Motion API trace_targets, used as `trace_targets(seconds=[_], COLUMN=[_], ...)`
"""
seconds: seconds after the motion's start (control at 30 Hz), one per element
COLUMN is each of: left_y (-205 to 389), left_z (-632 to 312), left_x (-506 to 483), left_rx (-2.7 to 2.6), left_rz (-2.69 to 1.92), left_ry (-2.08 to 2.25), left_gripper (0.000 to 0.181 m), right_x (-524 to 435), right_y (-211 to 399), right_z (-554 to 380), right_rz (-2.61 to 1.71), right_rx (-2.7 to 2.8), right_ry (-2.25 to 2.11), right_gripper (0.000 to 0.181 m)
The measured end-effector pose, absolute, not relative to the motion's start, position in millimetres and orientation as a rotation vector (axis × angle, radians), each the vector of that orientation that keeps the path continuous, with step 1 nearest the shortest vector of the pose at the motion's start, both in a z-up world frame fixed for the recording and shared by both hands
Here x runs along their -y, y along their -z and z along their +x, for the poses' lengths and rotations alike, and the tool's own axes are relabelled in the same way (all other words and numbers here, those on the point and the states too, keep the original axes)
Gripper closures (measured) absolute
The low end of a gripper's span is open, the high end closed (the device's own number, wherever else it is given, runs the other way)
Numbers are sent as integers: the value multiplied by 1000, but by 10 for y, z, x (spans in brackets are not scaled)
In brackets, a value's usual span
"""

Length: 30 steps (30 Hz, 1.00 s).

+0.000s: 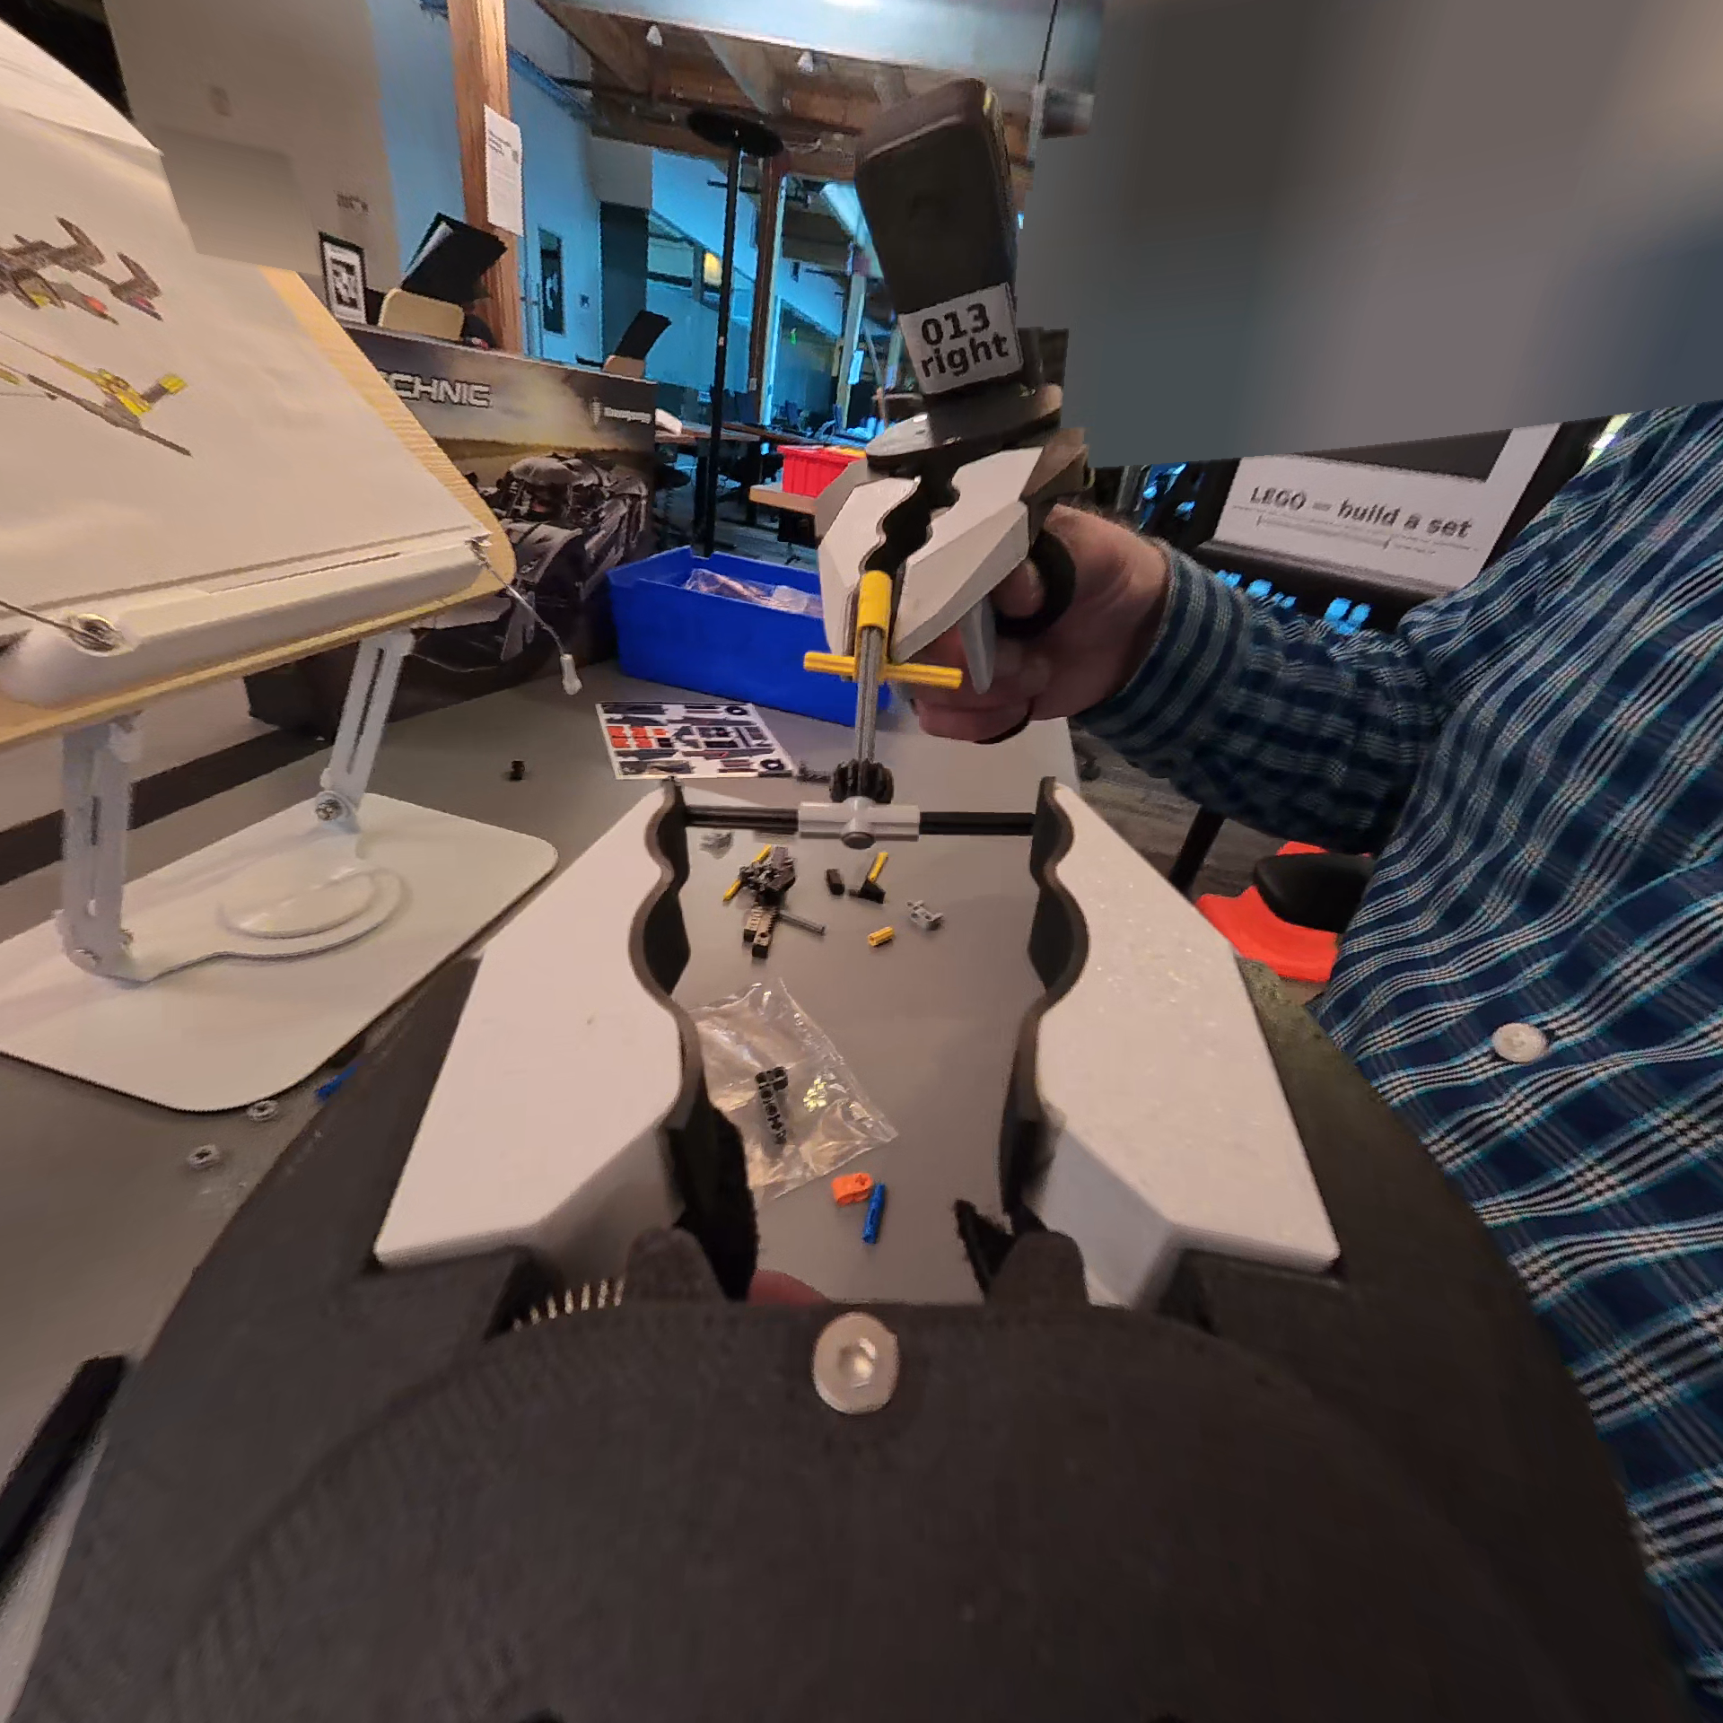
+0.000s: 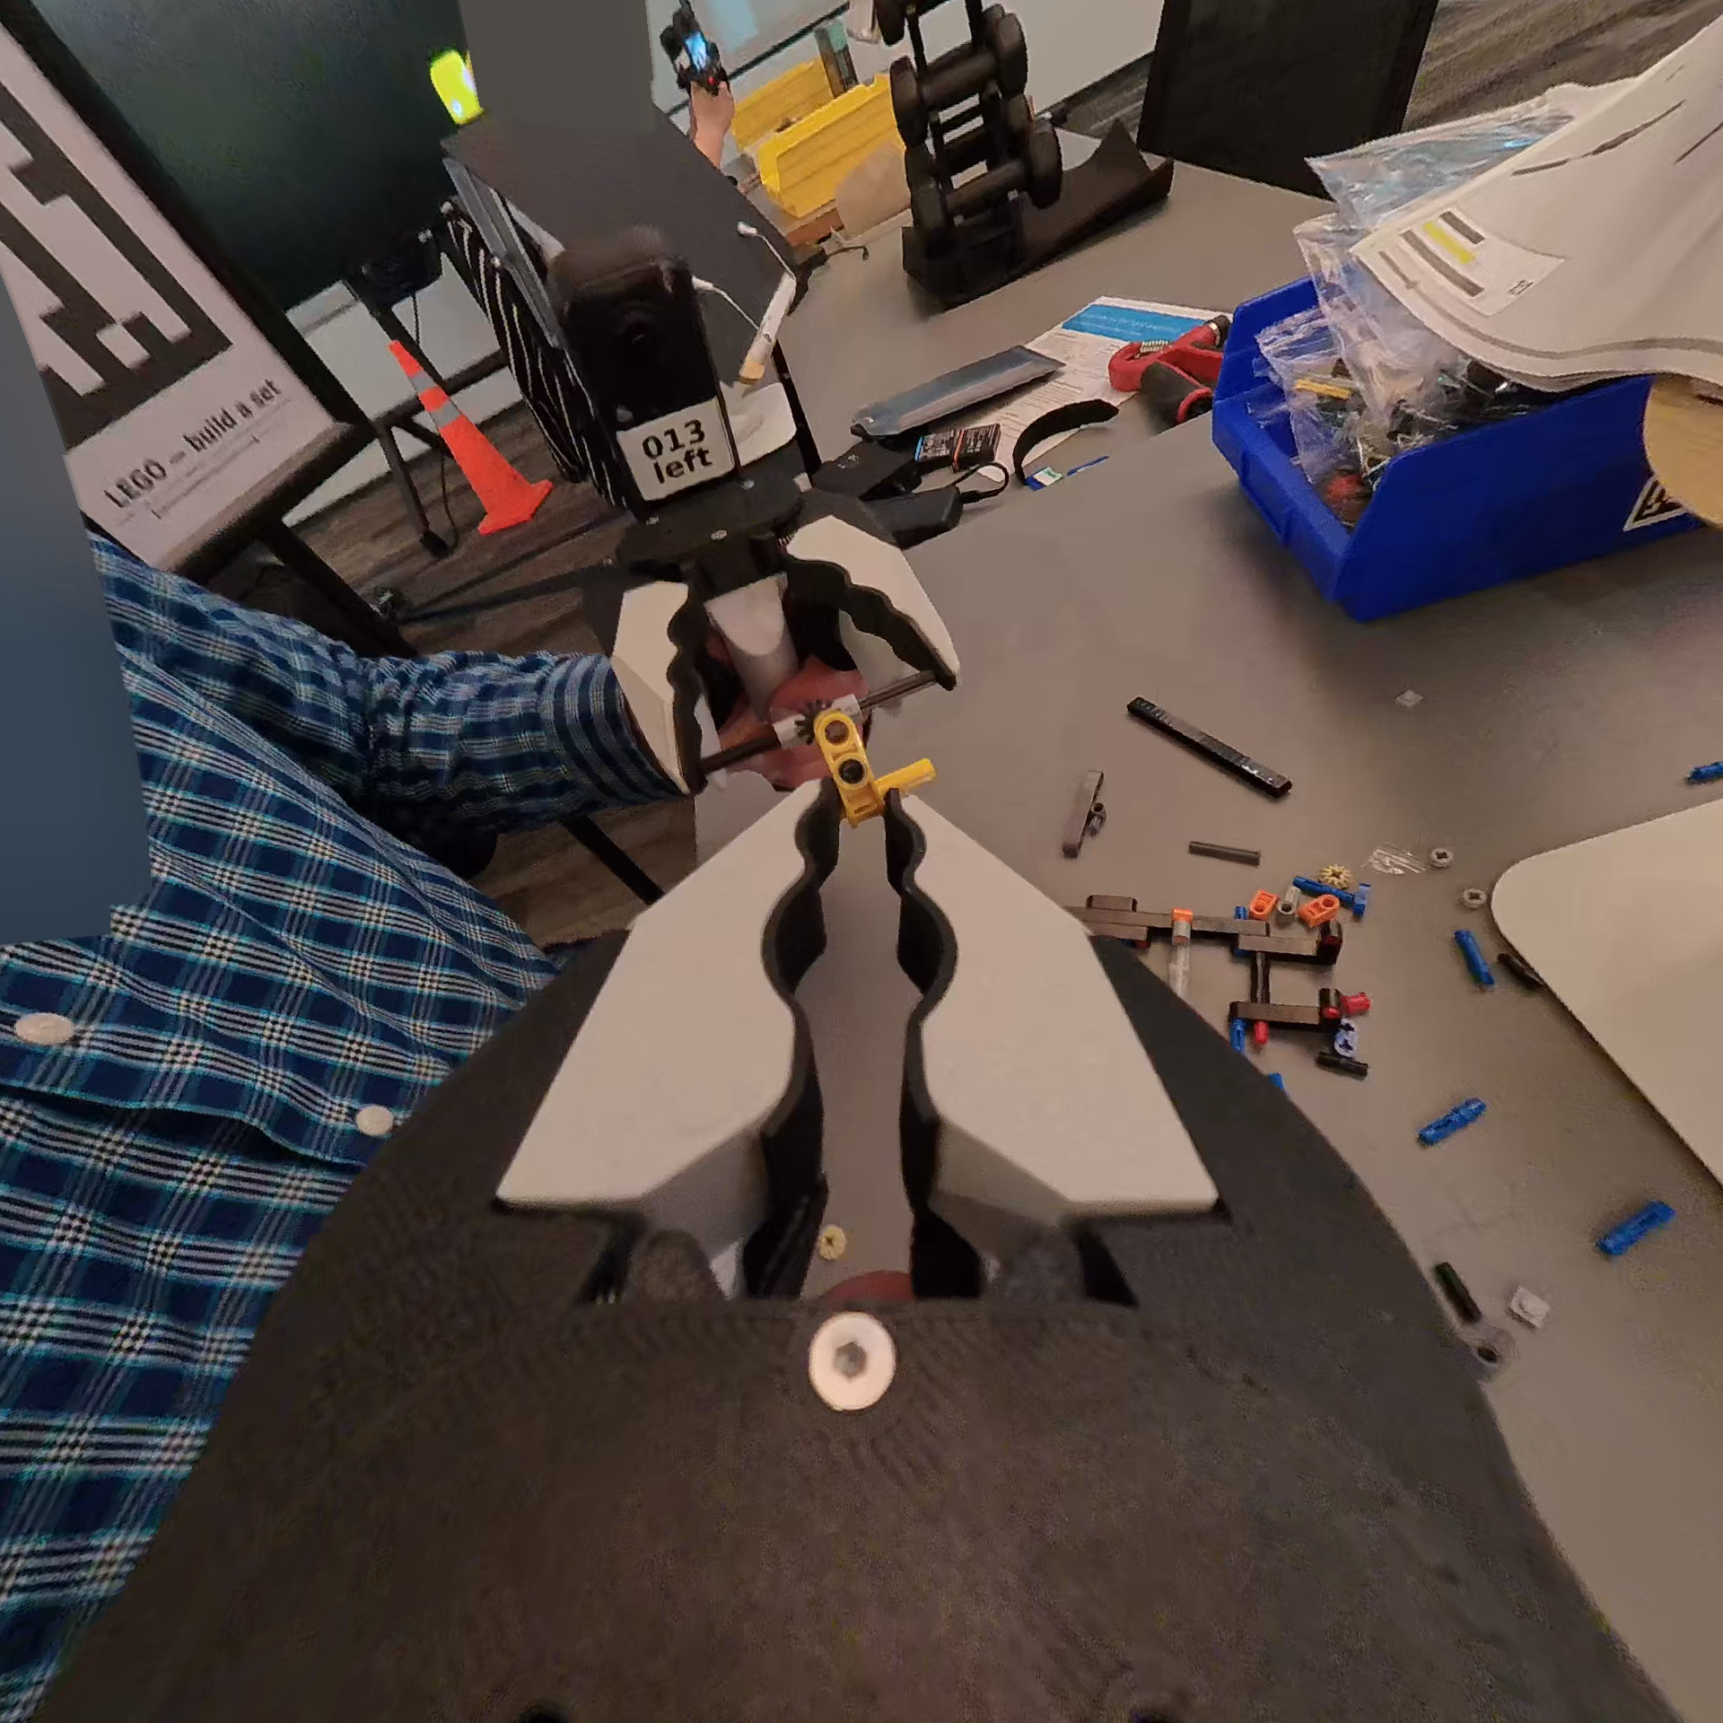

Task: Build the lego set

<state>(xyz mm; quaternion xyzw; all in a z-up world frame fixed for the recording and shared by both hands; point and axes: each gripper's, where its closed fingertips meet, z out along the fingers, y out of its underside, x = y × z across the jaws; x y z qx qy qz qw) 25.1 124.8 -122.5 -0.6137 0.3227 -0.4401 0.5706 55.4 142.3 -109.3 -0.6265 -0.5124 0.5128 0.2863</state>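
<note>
Grey worktop (image 1: 578, 737), two hand-held grippers joining Lego parts in mid-air.

At left a white book stand (image 1: 280, 895) props the instruction booklet (image 1: 214, 410). The left hand-held gripper (image 1: 858, 820), spread wide, holds a black axle (image 1: 746, 818) by its ends, with a grey connector (image 1: 858, 822) at its middle. The right hand-held gripper (image 1: 881, 606) is clamped on a yellow piece (image 1: 874, 597) whose grey shaft (image 1: 869, 690) carries a black gear (image 1: 861, 779) touching the connector; loose pieces (image 1: 792, 895) lie below.

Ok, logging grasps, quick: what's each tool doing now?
Left tool: closed on black axle.
Right tool: closed on yellow connector.
</note>
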Motion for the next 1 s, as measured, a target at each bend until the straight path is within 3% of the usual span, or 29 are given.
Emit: trace_targets(seconds=[0.33, 0.4, 0.6, 0.8, 1.0], left_y=[1220, 1205, 1204, 1174, 1161], left_z=[293, 312, 339, 389, 409], left_x=[-1221, -1213, -1201, -1198, -1178], left_rx=[-720, -704, -657, -663, -649], left_rz=[-1419, -1406, -1371, -1369, -1365], left_ry=[1191, 1244, 1377, 1423, 1469], left_gripper=[110, 110, 110, 110, 110], right_x=[-1453, -1453, -1432, -1421, -1406], right_y=[1072, 1083, 1053, 1022, 1003], right_z=[560, 554, 572, 569, 609], right_rz=[-1531, -1514, -1417, -1281, -1216], right_rx=[1503, 1510, 1523, 1589, 1609], right_ry=[-1225, -1187, -1111, -899, -850], right_gripper=[172, 164, 171, 162, 170])
